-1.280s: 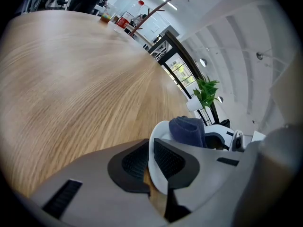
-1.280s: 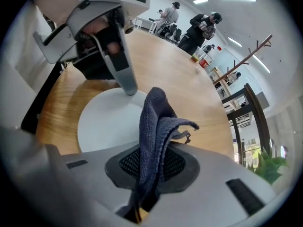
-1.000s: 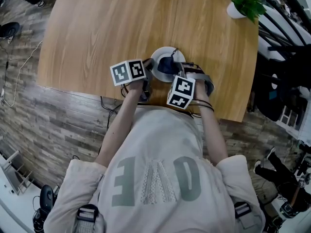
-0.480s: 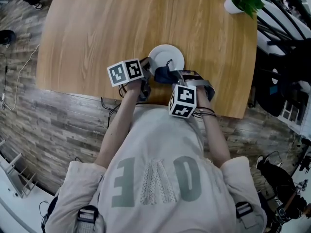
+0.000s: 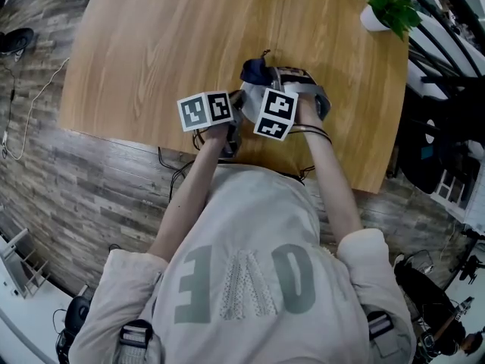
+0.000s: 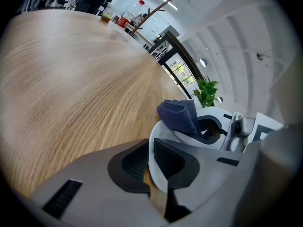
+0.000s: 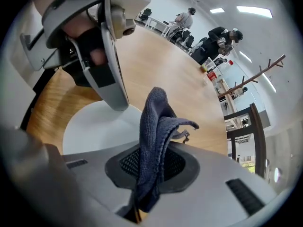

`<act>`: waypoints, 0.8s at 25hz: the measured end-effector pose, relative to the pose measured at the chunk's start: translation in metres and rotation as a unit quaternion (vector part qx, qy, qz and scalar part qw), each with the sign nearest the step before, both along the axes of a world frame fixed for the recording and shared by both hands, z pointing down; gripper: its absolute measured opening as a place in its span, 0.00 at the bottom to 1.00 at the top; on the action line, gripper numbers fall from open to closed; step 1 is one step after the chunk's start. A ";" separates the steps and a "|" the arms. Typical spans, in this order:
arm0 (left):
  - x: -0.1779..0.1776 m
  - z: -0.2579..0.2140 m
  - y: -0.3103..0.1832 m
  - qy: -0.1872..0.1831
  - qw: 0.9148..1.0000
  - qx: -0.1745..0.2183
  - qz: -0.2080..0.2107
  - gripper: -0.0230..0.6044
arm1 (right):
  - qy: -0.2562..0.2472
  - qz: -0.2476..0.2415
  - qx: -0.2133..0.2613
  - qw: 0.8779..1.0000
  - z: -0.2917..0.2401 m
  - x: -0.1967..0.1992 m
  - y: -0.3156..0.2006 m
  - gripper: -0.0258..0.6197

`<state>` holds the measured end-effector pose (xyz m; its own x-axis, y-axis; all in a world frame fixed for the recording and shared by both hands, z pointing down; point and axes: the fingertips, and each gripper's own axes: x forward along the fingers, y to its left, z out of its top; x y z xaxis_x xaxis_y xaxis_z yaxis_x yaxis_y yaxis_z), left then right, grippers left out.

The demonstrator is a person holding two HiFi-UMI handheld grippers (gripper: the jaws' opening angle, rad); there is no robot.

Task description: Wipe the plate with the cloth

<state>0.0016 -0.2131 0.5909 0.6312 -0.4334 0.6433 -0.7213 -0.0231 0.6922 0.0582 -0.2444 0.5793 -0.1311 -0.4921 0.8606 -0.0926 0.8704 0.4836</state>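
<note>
The plate [image 7: 94,126] is almost lost in the head view, covered by the right gripper [image 7: 152,157] held over it. Only the cloth [image 5: 256,70] pokes out there, on the far side, above the table [image 5: 151,44]. That view shows neither pair of jaws. The plant [image 5: 390,2] is cut off at the top edge, and the people [image 7: 220,36] far across the room are too small to make out.

The left gripper view shows what the head view cannot. The left gripper [image 6: 149,150] has its jaws nearly closed, with the dark pads pressed on either side of the plate's thin white rim. It shows the plate only as a curved strip, while the right gripper view shows its broad white face lying near the table's edge, with the left gripper clamped on the rim.

In the right gripper view the jaws are closed on the dark blue cloth. Its lower folds are pinched between the pads, and its free end stands up past the fingertips and curls over. Whether the cloth touches the plate I cannot tell.
</note>
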 end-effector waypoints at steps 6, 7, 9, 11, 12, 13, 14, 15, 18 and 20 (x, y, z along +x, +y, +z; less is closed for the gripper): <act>0.000 -0.002 -0.002 -0.003 1.000 0.001 0.001 0.10 | 0.014 -0.014 -0.008 1.000 0.006 -0.004 0.012 0.13; 0.001 -0.002 -0.002 -0.004 1.000 0.001 0.000 0.10 | 0.015 -0.019 -0.016 1.000 0.007 -0.005 0.018 0.13; 0.001 -0.002 -0.002 -0.005 1.000 0.002 0.000 0.10 | 0.019 -0.030 -0.027 0.999 0.010 -0.007 0.029 0.13; 0.001 -0.002 -0.002 -0.005 1.000 0.002 0.001 0.10 | 0.022 -0.046 -0.040 0.998 0.011 -0.009 0.042 0.13; 0.001 -0.002 -0.002 -0.006 1.000 0.003 0.000 0.10 | 0.019 -0.053 -0.051 0.997 0.011 -0.011 0.048 0.13; 0.001 -0.002 -0.002 -0.007 1.000 0.003 0.000 0.10 | 0.014 -0.057 -0.063 0.996 0.011 -0.013 0.056 0.13; 0.001 -0.002 -0.002 -0.007 1.000 0.004 0.000 0.10 | 0.009 -0.061 -0.075 0.995 0.010 -0.015 0.063 0.13; 0.001 -0.002 -0.002 -0.008 1.000 0.004 -0.001 0.10 | 0.005 -0.064 -0.086 0.994 0.010 -0.015 0.071 0.13; 0.000 -0.002 -0.002 -0.008 1.000 0.004 -0.001 0.10 | -0.002 -0.075 -0.108 0.991 0.009 -0.016 0.091 0.13; 0.000 -0.002 -0.002 -0.009 1.000 0.004 -0.001 0.10 | -0.009 -0.083 -0.125 0.989 0.008 -0.017 0.106 0.13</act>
<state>0.0020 -0.2148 0.5888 0.6186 -0.4407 0.6504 -0.7334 -0.0270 0.6793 0.0411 -0.1387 0.5872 -0.2098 -0.2343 0.9493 0.0553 0.9665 0.2508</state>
